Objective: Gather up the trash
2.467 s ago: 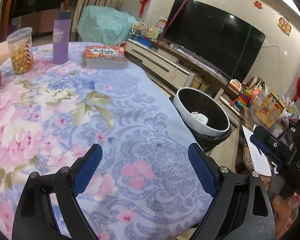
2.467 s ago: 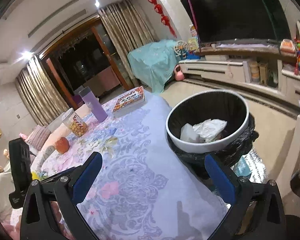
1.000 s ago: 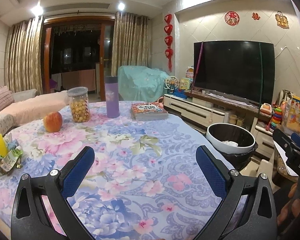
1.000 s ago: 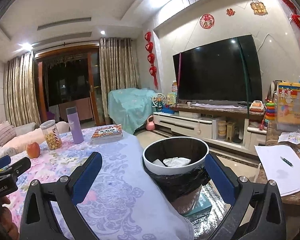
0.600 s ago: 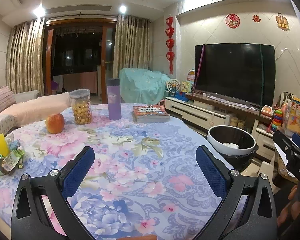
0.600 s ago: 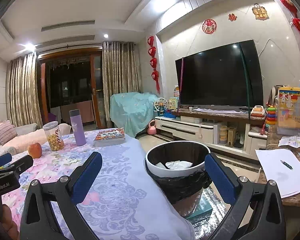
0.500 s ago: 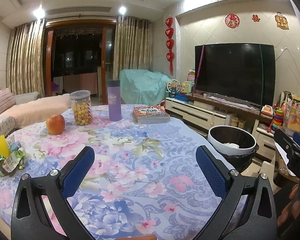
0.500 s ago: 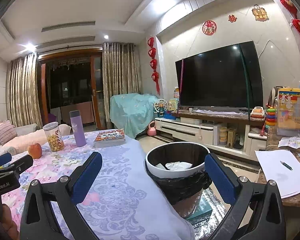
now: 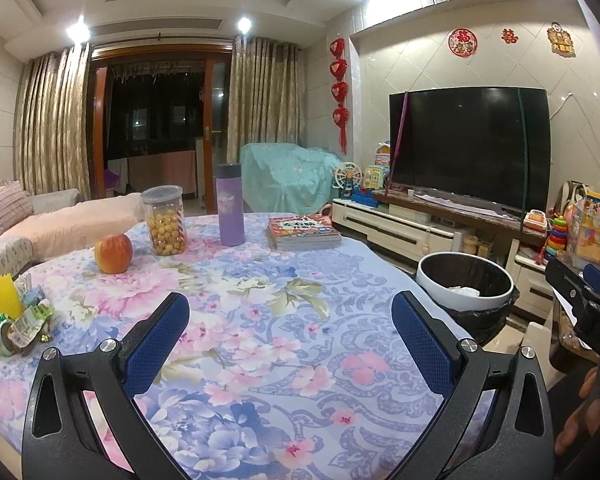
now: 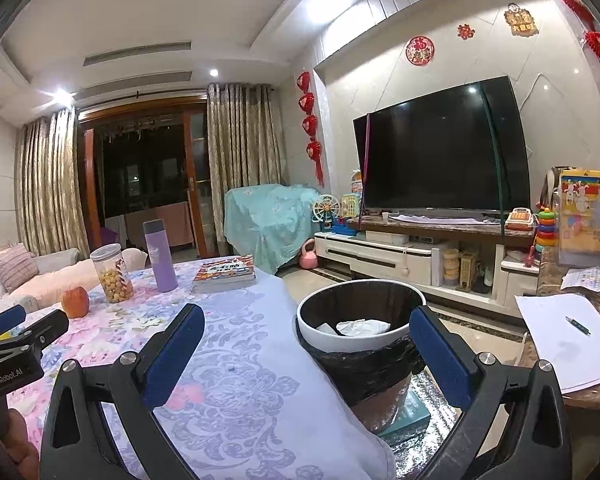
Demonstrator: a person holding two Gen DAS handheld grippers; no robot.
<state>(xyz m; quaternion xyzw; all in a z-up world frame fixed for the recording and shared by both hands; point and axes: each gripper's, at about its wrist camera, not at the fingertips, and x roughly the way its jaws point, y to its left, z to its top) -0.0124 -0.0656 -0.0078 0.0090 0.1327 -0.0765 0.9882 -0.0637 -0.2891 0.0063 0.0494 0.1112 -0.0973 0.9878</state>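
A white-rimmed trash bin (image 9: 464,285) with a black liner stands off the table's right edge; in the right wrist view the bin (image 10: 360,312) holds crumpled white paper (image 10: 362,326). A heap of green and yellow wrappers (image 9: 8,316) lies at the table's left edge. My left gripper (image 9: 288,336) is open and empty above the floral tablecloth (image 9: 260,320). My right gripper (image 10: 306,348) is open and empty, held level before the bin.
On the table stand an apple (image 9: 113,253), a jar of yellow snacks (image 9: 165,220), a purple bottle (image 9: 230,204) and a stack of books (image 9: 303,233). A TV and its cabinet (image 10: 404,260) are behind the bin. A side table with paper and a pen (image 10: 568,332) is at right.
Both grippers have risen and tilted up from looking down at the table and bin to a level view of the room. In the last second they barely moved. Both stayed open.
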